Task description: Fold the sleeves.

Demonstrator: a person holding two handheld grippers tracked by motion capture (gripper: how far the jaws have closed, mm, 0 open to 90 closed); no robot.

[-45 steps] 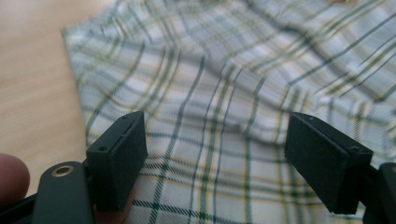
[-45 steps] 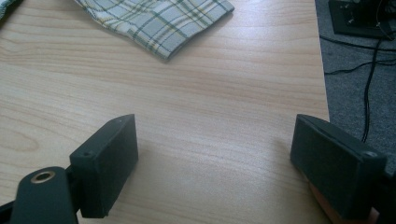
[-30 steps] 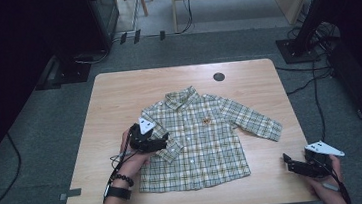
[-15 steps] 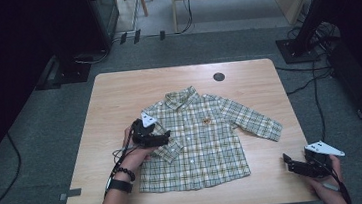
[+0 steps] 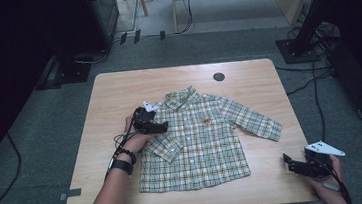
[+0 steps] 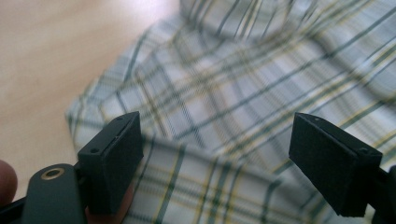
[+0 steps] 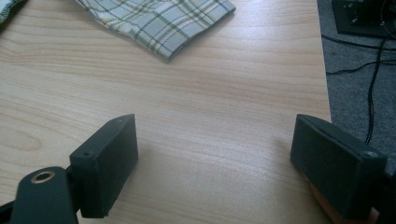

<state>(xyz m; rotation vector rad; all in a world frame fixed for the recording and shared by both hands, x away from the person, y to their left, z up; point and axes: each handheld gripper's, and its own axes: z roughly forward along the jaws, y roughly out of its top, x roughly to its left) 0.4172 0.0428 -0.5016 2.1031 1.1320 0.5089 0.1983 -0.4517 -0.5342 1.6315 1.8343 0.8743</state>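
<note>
A small plaid button shirt (image 5: 200,143) lies flat in the middle of the wooden table (image 5: 118,95), collar at the far side. Its left sleeve (image 5: 165,146) is folded in over the body, and its right sleeve (image 5: 253,120) stretches toward the right edge. My left gripper (image 5: 164,127) hovers at the shirt's left shoulder, jaws open. In the left gripper view the gripper (image 6: 217,137) stands open just above the plaid fabric (image 6: 243,84), pinching nothing. My right gripper (image 5: 289,163) rests open near the table's front right corner. In the right gripper view the gripper (image 7: 215,140) is over bare wood, with the sleeve cuff (image 7: 163,23) ahead.
A round black disc (image 5: 219,76) sits in the table's far right part. Grey floor with cables (image 5: 313,84) and dark equipment stands surrounds the table. The table's right edge (image 7: 324,88) runs close beside my right gripper.
My left gripper has slid away from the person along the shirt's left side, toward the shoulder and collar. The right gripper and the shirt have stayed put.
</note>
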